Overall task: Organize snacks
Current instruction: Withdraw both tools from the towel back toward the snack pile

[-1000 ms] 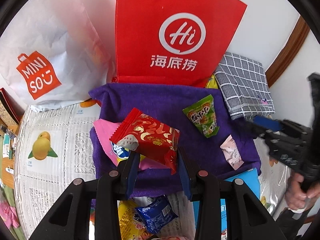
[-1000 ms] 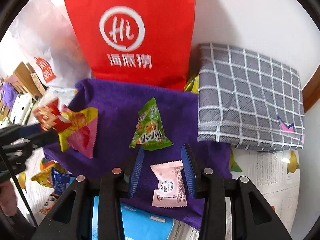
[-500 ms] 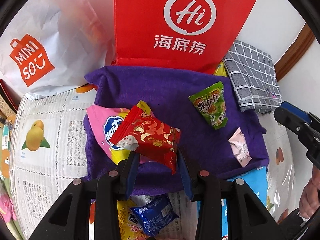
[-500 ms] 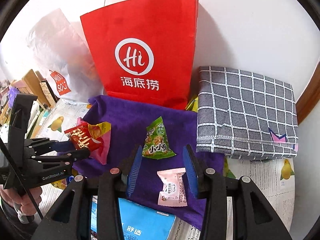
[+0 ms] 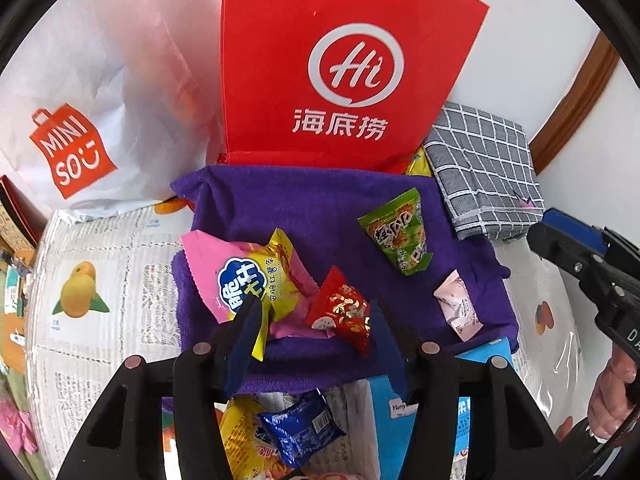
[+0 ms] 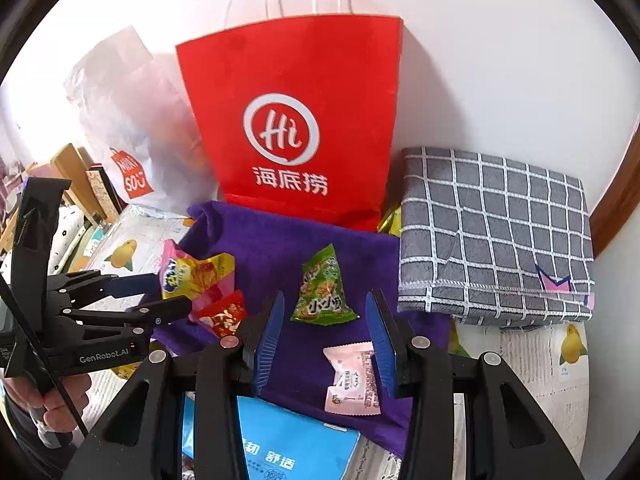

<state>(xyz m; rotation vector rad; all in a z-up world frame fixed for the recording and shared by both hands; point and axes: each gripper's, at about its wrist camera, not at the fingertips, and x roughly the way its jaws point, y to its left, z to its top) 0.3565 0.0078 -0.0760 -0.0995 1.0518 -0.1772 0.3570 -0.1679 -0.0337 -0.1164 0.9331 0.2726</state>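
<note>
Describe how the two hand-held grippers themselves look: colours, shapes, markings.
Both are black plastic frames with silver screw heads and two slim fingers faced with ribbed blue pads. The left hand-held gripper carries white "GenRobot.AI" lettering on its side, a small red light beside it, and a thin black cable hanging near the hand. The right hand-held gripper looks the same; partial white lettering shows on it in the left wrist view.

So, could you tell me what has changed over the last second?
The left gripper has just opened its jaws and let go of the red snack packet, which now lies against the pink-and-yellow packet on the purple towel. The green packet and pale pink packet stayed put.
</note>
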